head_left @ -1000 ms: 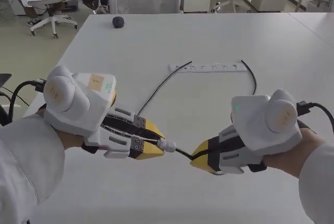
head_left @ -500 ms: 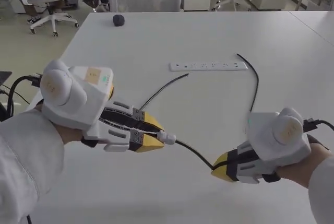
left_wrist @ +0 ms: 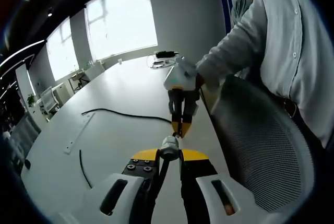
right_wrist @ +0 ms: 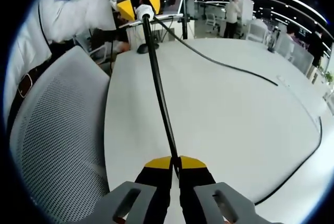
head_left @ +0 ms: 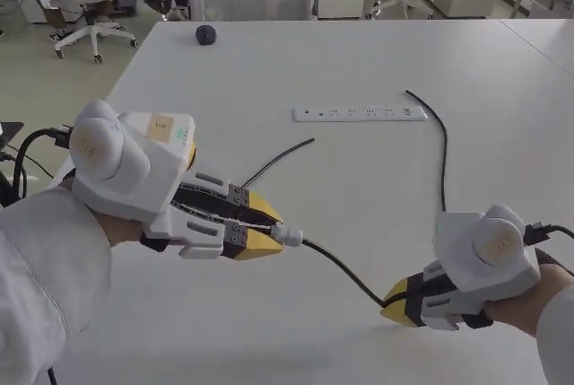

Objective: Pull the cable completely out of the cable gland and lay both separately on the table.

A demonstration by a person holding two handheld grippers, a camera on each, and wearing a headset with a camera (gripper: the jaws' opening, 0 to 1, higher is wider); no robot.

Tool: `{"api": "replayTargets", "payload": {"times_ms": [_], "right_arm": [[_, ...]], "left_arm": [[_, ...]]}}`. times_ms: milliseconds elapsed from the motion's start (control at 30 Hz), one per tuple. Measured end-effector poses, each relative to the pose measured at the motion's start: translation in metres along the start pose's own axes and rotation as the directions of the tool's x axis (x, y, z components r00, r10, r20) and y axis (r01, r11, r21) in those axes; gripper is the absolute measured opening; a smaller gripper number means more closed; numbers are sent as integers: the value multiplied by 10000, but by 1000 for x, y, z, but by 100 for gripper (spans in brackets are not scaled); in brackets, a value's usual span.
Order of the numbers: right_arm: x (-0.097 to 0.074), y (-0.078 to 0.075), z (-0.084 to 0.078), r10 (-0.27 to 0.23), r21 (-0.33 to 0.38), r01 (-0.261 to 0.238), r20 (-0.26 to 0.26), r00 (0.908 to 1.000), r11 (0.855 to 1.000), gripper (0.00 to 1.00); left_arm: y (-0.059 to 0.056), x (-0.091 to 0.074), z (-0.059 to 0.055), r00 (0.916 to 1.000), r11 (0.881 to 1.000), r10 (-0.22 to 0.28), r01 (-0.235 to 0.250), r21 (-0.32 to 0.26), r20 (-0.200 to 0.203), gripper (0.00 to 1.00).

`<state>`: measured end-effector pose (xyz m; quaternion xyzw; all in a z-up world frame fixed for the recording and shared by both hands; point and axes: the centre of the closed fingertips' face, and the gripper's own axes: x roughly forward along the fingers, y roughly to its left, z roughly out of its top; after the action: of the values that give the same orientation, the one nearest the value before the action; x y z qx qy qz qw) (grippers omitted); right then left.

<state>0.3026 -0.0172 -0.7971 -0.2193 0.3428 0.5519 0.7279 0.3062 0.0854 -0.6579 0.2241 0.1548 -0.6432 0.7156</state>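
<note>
My left gripper (head_left: 272, 234) is clamped on the white cable gland (head_left: 288, 236), which pokes out just past its yellow tips and is held a little above the white table (head_left: 269, 71), over its near left part. The black cable (head_left: 345, 266) leaves the gland's nose and sags slightly on its way to my right gripper (head_left: 392, 302). That gripper's jaws are pinched tight on the cable low over the table, well apart from the left gripper. Behind the gland the rest of the cable trails across the tabletop, so it is threaded through the gland. Its free end lies short of the white power strip (head_left: 359, 114). The strip's own black cord (head_left: 442, 147) curves down toward my right gripper. A small dark round object (head_left: 205, 35) sits near the far edge. A grey mesh chair back (left_wrist: 261, 145) stands beside the table.
</note>
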Motion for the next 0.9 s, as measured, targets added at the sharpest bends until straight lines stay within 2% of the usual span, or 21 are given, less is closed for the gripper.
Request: {"api": "replayTargets", "payload": {"times_ms": [267,500,667,767,900], "right_arm": [[-2,3,-2,150,-167,-150,-44,9999,9997,0],[-6,5,0,275,58,-275,100,9996,9996,2],[-7,6,3,331,215,-339,350,9988,9992,13],[-8,8,7,338,138,-345,515,9981,9993,16],[-11,7,19,239,158,-257,1045,9942,9995,33]], "left_arm": [[-1,1,-1,10000,10000,-42,42,30,-50,15],[-1,1,-1,10000,10000,-44,44,24,-57,15],[0,0,0,10000,10000,-48,48,17,-27,15],[-1,0,1,10000,10000,-57,57,27,-27,15],[-2,1,0,9999,10000,-88,88,32,-60,15]]}}
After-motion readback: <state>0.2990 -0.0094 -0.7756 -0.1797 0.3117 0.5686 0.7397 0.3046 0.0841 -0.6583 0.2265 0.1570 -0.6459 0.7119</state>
